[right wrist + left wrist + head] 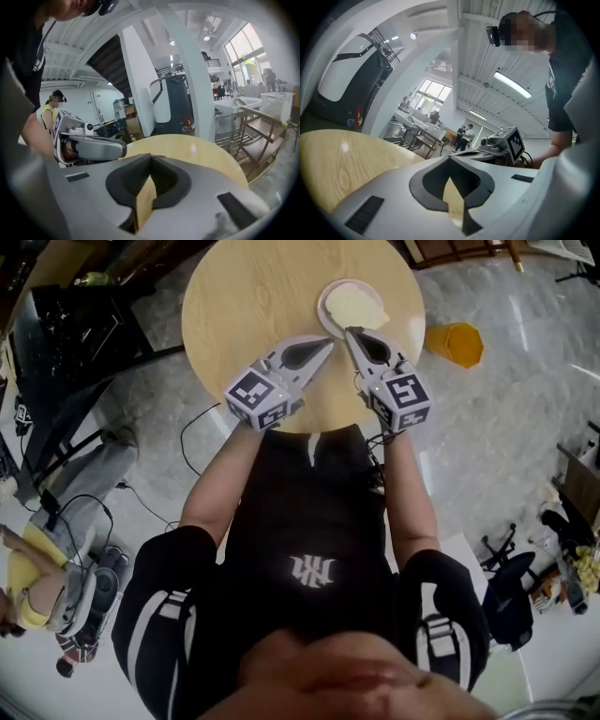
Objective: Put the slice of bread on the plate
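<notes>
The bread [357,307] lies on the plate [324,310], just ahead of the left gripper [329,340] and right gripper [349,331]. Both are clenched and empty, so the task looks done.

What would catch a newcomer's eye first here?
The bread lies on the plate at the round table's far side. Just short of it hover the left gripper and the right gripper, both shut and empty. An orange tub stands on the floor at right.

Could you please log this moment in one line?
bread on plate | left hand-held gripper shut, empty | right hand-held gripper shut, empty
</notes>
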`<state>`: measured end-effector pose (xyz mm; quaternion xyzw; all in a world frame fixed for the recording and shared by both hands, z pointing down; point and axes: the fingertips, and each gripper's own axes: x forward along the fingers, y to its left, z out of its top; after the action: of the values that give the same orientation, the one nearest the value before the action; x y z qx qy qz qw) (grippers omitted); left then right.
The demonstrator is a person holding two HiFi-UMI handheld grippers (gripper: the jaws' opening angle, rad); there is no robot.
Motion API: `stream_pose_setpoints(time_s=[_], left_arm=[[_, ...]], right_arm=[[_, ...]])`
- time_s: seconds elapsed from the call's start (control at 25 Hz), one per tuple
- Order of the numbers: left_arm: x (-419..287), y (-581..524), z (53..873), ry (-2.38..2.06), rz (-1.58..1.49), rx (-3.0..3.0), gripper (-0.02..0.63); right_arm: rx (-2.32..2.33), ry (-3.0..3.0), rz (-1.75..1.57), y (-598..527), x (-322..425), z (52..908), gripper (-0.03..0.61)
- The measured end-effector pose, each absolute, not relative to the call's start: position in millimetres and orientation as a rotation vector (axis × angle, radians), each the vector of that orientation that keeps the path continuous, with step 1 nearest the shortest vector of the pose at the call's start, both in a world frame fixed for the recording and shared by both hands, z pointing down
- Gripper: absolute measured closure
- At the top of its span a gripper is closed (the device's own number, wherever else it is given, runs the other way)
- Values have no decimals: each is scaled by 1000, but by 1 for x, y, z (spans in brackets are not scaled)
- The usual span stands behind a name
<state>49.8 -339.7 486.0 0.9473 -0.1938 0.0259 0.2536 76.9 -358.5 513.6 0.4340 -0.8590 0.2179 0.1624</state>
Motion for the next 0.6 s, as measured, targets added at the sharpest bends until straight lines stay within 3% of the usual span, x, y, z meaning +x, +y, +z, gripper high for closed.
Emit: stream_pose_setpoints(time_s=[0.6], left_arm=[[-1, -296, 376, -436, -57, 2661, 603]], right_arm=[[1075, -2799, 608, -313, 58, 359, 580]])
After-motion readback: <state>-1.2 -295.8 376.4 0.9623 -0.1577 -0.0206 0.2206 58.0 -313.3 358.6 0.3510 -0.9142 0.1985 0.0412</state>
